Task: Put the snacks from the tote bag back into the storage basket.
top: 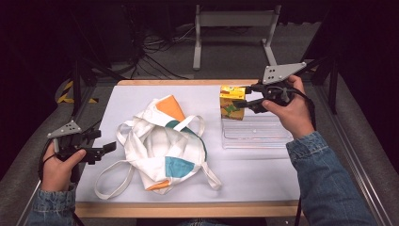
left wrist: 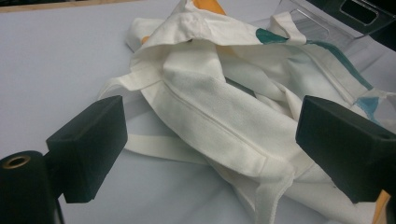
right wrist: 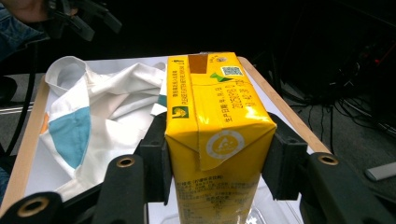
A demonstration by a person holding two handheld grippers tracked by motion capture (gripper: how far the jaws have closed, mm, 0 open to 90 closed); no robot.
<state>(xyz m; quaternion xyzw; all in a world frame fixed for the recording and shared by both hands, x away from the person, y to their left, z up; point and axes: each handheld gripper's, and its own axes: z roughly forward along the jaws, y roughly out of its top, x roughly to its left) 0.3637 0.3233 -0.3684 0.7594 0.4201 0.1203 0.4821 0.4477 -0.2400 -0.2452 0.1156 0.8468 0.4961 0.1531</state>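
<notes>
A yellow drink carton [top: 231,101] hangs upright over the far end of a clear plastic tray [top: 256,134], and my right gripper [top: 241,97] is shut on it. In the right gripper view both black pads press the sides of the yellow drink carton [right wrist: 217,130]. A crumpled white tote bag [top: 164,141] with orange and teal patches lies mid-table, its straps loose. My left gripper [top: 112,147] stands open at the table's left edge, apart from the bag. The left gripper view has the white tote bag [left wrist: 224,107] lying beyond the wide-apart jaws.
The white table top [top: 127,101] has a wooden rim along its front and back. A metal stand [top: 234,28] and cables lie on the dark floor beyond the far edge. Black tripod legs [top: 77,80] stand to the left.
</notes>
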